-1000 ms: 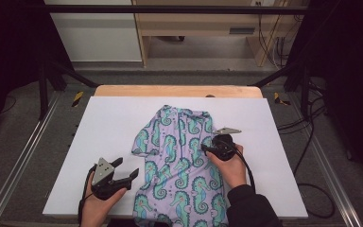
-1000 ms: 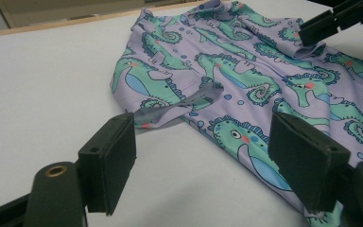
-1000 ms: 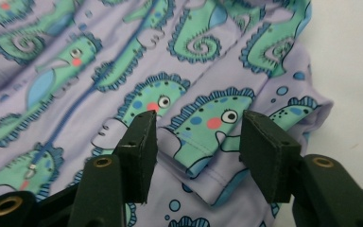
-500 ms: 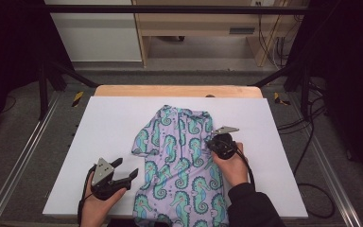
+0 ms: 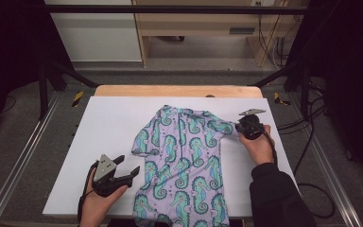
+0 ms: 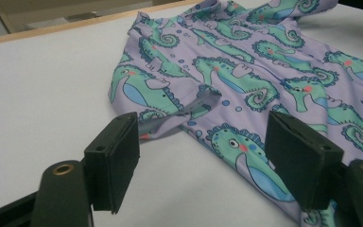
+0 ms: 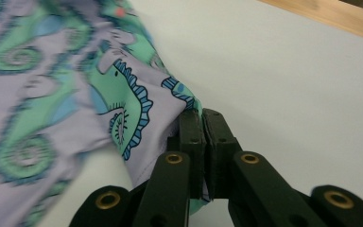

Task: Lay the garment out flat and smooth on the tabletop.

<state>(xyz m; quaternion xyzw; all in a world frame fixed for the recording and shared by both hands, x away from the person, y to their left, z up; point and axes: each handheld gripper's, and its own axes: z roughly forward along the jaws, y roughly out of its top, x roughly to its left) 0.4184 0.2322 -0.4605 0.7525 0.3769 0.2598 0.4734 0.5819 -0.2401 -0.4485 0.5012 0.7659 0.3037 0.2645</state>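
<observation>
1. Two pairs of fingers are at work. Those of the right gripper (image 7: 203,156) are pressed together on the hem of the right sleeve (image 5: 221,127) of the seahorse shirt (image 5: 184,165); in the right gripper view the purple and green cloth is pinched between the black pads, which have just been closing on it.
2. From that pinch the sleeve runs stretched toward about 3 o'clock in the high view, so the sleeve tip points at the right gripper (image 5: 238,128) and the right hand (image 5: 257,149) behind it.
3. The fingers of the left gripper (image 6: 203,156) stand wide apart and hold nothing. In the left gripper view the shirt's side edge and a folded bit of the left sleeve (image 6: 170,101) lie on the tabletop beyond and between the two pads, with neither pad touching the cloth.
4. In the high view the left gripper (image 5: 130,172) sits at about 9 o'clock of the shirt's lower half, just beside its edge, with the left hand (image 5: 97,203) under it.
5. The shirt lies flat, front up, on the white tabletop (image 5: 113,123), a little right of the middle. Its long axis runs from 12 to 6 o'clock, leaning slightly: the neck points to the far edge at about 12, and the bottom hem reaches the near edge at about 6.
6. The left sleeve sticks out toward 9 o'clock, slack and short, while the right one is drawn out longer.
7. A wooden strip (image 5: 175,91) borders the far side of the tabletop.
</observation>
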